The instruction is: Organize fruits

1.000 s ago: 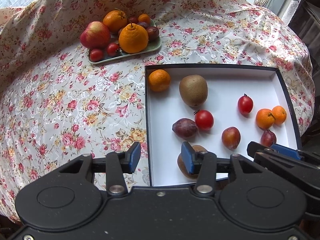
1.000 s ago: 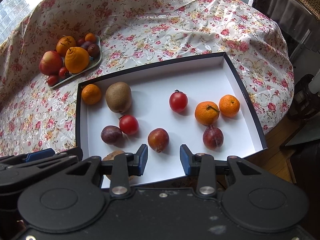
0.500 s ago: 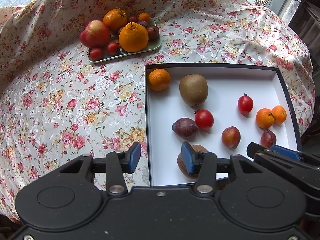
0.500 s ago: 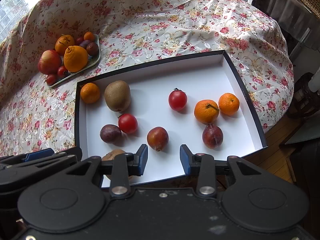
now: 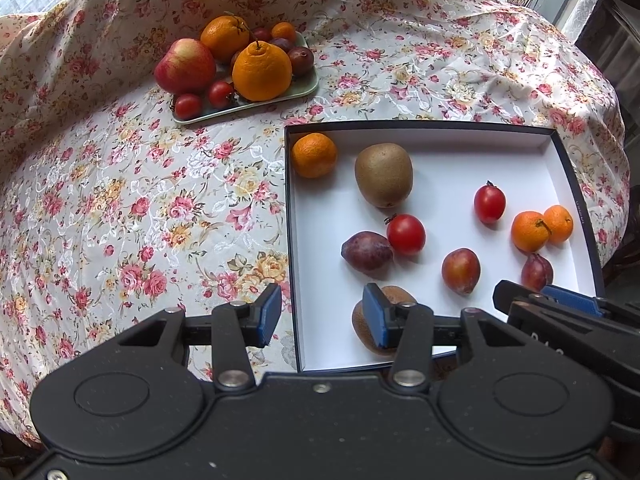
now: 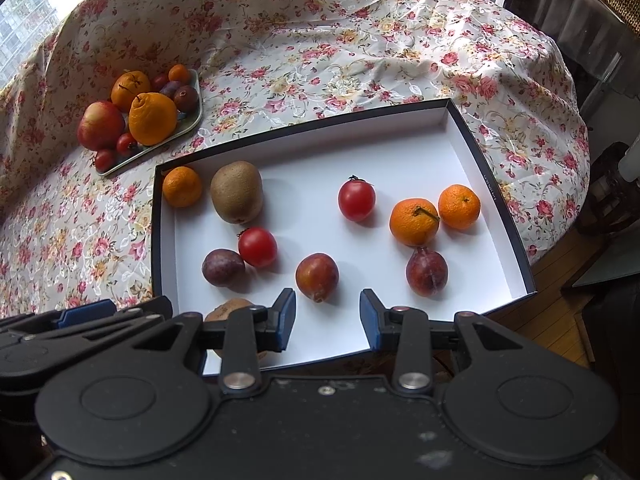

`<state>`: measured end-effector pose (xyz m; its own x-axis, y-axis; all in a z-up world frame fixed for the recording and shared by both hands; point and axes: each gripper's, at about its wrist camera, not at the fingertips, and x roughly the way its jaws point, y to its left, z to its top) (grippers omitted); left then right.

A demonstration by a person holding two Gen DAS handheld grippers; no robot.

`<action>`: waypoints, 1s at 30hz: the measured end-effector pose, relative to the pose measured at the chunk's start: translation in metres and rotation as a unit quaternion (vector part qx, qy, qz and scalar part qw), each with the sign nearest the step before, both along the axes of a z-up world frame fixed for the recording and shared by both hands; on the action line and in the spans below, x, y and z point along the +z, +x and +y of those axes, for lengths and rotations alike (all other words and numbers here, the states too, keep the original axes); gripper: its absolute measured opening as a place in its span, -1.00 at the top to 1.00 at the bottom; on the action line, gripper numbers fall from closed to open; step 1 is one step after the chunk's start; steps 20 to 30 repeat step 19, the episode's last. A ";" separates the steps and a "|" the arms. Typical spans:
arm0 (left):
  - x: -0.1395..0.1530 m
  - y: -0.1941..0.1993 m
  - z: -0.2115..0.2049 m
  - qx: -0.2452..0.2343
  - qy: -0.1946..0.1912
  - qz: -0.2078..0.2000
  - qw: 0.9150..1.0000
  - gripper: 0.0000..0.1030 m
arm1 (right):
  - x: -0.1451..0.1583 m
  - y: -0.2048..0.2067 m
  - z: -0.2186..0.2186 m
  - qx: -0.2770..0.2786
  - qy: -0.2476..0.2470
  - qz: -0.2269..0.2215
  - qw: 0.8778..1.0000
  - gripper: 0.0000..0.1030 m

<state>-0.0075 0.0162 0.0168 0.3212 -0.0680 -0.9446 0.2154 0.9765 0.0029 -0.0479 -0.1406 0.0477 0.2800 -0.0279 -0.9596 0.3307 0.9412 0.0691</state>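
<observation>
A shallow white box with a dark rim (image 5: 440, 126) (image 6: 460, 120) lies on the flowered cloth. In it are a large kiwi (image 5: 383, 175) (image 6: 237, 192), a second kiwi (image 5: 366, 326) at the near edge, three mandarins (image 6: 414, 222), two tomatoes (image 6: 356, 199) and three plums (image 6: 317, 277). My left gripper (image 5: 320, 318) is open and empty above the box's near left corner. My right gripper (image 6: 327, 319) is open and empty above the box's near edge, just before a plum.
A pale green tray (image 5: 280, 98) (image 6: 188, 124) at the back left holds an apple (image 5: 185, 66), two large oranges, tomatoes, plums and a mandarin. The table edge drops off at the right, with wooden floor (image 6: 560, 312) beyond.
Both grippers drifted slightly; the view shifts a little. Nothing was taken hold of or let go.
</observation>
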 end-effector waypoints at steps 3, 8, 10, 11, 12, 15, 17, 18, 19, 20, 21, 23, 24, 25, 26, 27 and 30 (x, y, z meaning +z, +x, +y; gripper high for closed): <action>0.000 0.000 0.000 0.000 0.000 0.000 1.000 -0.04 | 0.000 0.000 0.000 -0.001 0.001 -0.001 1.000 0.25; 0.000 0.000 -0.001 -0.003 0.002 -0.001 1.000 -0.04 | 0.000 -0.001 0.000 -0.002 0.002 0.000 1.000 0.25; 0.000 -0.001 -0.001 -0.004 0.002 -0.002 1.000 -0.04 | 0.000 -0.001 0.000 -0.003 0.002 0.000 1.000 0.25; 0.001 -0.001 -0.001 -0.004 0.003 -0.002 1.000 -0.04 | 0.000 -0.001 0.000 -0.003 0.002 -0.001 1.000 0.25; 0.001 -0.001 -0.001 -0.004 0.003 -0.002 1.000 -0.04 | 0.000 -0.001 0.000 -0.003 0.003 -0.001 1.000 0.25; 0.001 -0.001 -0.002 -0.005 0.003 -0.002 1.000 -0.04 | 0.000 -0.001 0.001 -0.003 0.003 -0.001 1.000 0.25; 0.001 -0.001 -0.001 -0.005 0.002 -0.003 1.000 -0.04 | 0.000 -0.001 0.001 -0.004 0.003 -0.001 1.000 0.25; 0.001 -0.001 -0.002 -0.006 0.002 -0.003 1.000 -0.04 | 0.000 -0.001 0.001 -0.004 0.003 -0.001 1.000 0.25; 0.001 -0.001 -0.002 -0.007 0.002 -0.004 1.000 -0.04 | 0.000 -0.001 0.001 -0.005 0.004 0.000 1.000 0.25; 0.001 -0.001 -0.002 -0.007 0.002 -0.004 1.000 -0.04 | 0.000 -0.001 0.001 -0.005 0.004 0.000 1.000 0.25; 0.001 -0.001 -0.002 -0.007 0.002 -0.004 1.000 -0.04 | 0.000 -0.001 0.001 -0.005 0.004 0.000 1.000 0.25; 0.001 -0.001 -0.002 -0.007 0.002 -0.004 1.000 -0.04 | 0.000 -0.001 0.001 -0.005 0.004 0.000 1.000 0.25; 0.001 -0.001 -0.002 -0.007 0.002 -0.004 1.000 -0.04 | 0.000 -0.001 0.001 -0.005 0.004 0.000 1.000 0.25; 0.001 -0.001 -0.002 -0.007 0.002 -0.004 1.000 -0.04 | 0.000 -0.001 0.001 -0.005 0.004 0.000 1.000 0.25; 0.001 -0.001 -0.002 -0.007 0.002 -0.004 1.000 -0.04 | 0.000 -0.001 0.001 -0.005 0.004 0.000 1.000 0.25; 0.001 -0.001 -0.002 -0.007 0.002 -0.004 1.000 -0.04 | 0.000 -0.001 0.001 -0.005 0.004 0.000 1.000 0.25; 0.001 -0.001 -0.002 -0.007 0.002 -0.004 1.000 -0.04 | 0.000 -0.001 0.001 -0.005 0.004 0.000 1.000 0.25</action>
